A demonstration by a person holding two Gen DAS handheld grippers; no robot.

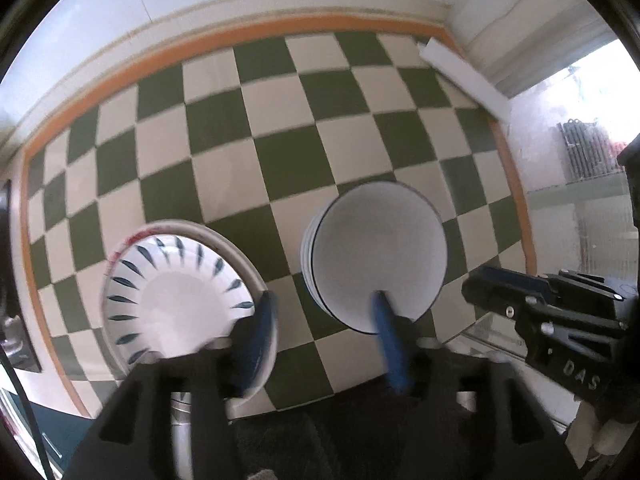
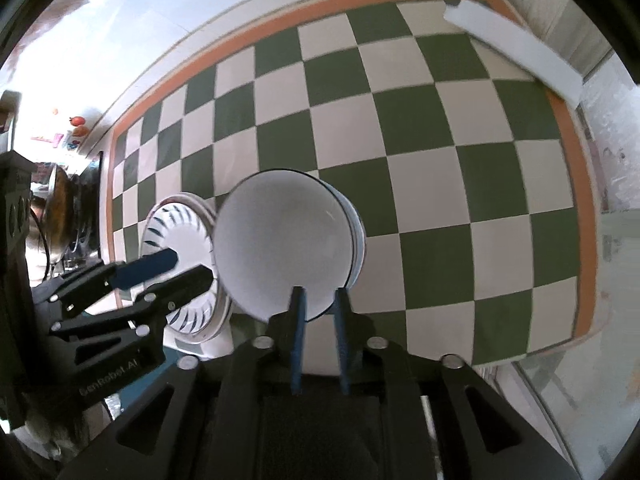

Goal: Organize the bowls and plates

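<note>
On the checkered green-and-white cloth (image 1: 280, 128), as seen from the left wrist camera, two groups of dishes are set side by side. A patterned bowl (image 1: 176, 292) with dark blue dashes around its inner wall is seated on a plate (image 1: 236, 248) at the left. A stack of plain white bowls (image 1: 376, 256) with thin dark rims is placed just to its right, apart from it. The left gripper (image 1: 326, 308) is spread wide, one blue finger over the near rim of the patterned bowl, the other over the near rim of the white stack; nothing is gripped between them. The right gripper (image 1: 480, 280) is seen at the right edge, its tips near the cloth's orange border (image 1: 516, 184). A white strip (image 1: 464, 76) is laid across the far right corner.

From the right wrist camera, the white stack (image 2: 284, 240) is centred, with the patterned bowl (image 2: 180, 236) touching or just beside it at the left. The right gripper (image 2: 320, 296) is held narrow, its fingers astride the stack's near rim; whether the rim is pinched cannot be told. The left gripper (image 2: 190, 266) is held over the patterned bowl, parted. A metal pan (image 2: 60, 204) is visible at the far left.
</note>
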